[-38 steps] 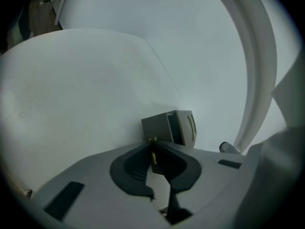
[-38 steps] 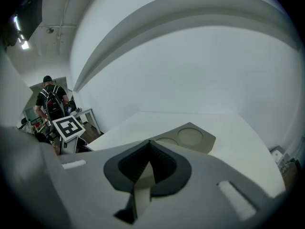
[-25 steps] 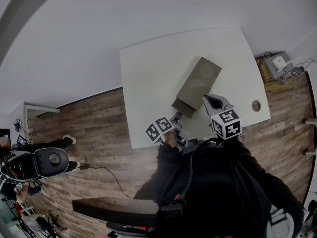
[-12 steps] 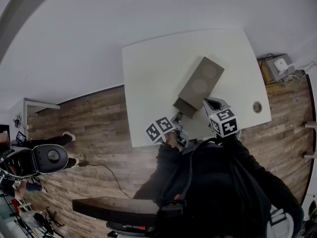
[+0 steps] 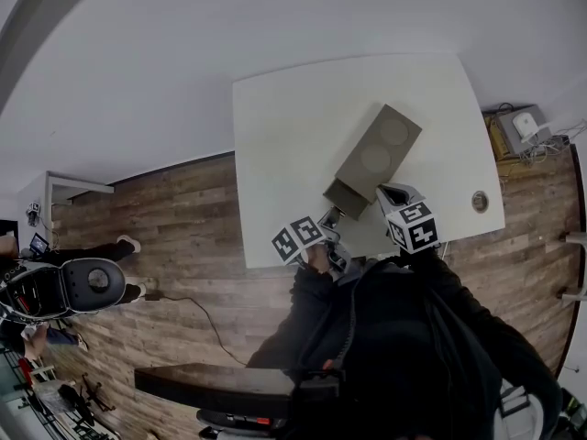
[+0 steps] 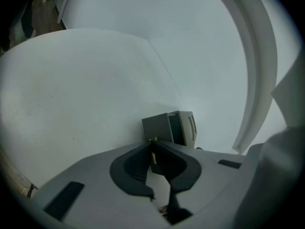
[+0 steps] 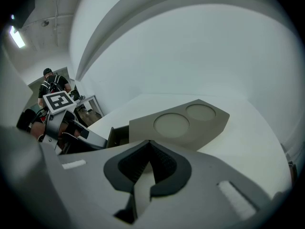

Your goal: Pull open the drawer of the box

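At the near end of the box, the left gripper is seen with its jaws pressed together on a small brass-coloured pull at the front of the drawer. The drawer is drawn a short way out of the box, and its dark inside is shown in the right gripper view beside the box's end. The right gripper is held just beside the box's right flank near that same end. Its jaws are closed on each other with nothing between them.

The box is a long grey-tan block, and two shallow round recesses are set in a row in its top. It is laid slantwise on the white bench, toward the near right part, with the drawer end turned to the person. Wooden floor is seen round the bench.

Against the picture of a second ago, the right gripper is found closer in to the box, while the left gripper is kept at the drawer end. No change can be told in how far the drawer stands out.
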`<state>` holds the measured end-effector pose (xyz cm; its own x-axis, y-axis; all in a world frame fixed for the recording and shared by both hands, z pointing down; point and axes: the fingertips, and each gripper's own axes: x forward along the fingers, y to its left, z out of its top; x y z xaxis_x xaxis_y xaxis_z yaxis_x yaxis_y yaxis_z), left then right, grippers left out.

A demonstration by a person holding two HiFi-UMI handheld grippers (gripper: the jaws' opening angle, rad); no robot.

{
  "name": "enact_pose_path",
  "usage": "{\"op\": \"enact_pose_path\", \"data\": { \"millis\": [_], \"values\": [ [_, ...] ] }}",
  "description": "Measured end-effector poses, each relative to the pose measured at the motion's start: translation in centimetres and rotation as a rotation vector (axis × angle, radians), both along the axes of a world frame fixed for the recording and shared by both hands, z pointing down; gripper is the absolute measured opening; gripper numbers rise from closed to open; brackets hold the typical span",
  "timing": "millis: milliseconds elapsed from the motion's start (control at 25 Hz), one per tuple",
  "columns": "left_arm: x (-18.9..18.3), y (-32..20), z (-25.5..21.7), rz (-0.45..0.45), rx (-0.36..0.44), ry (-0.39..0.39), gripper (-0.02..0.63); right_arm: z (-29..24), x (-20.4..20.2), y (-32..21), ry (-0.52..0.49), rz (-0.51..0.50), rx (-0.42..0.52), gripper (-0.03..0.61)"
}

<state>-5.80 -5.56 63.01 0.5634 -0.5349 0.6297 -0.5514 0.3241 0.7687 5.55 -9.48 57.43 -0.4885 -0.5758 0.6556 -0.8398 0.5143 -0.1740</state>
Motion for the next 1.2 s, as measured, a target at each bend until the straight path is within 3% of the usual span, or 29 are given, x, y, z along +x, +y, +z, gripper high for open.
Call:
{"op": "enact_pose_path", "data": {
  "millis": [1200],
  "values": [
    [-0.95, 0.80, 0.00, -0.010, -0.017, -0.021, 0.026, 0.41, -0.70, 0.17, -0.003, -0.034, -0.009, -0.006]
  ]
}}
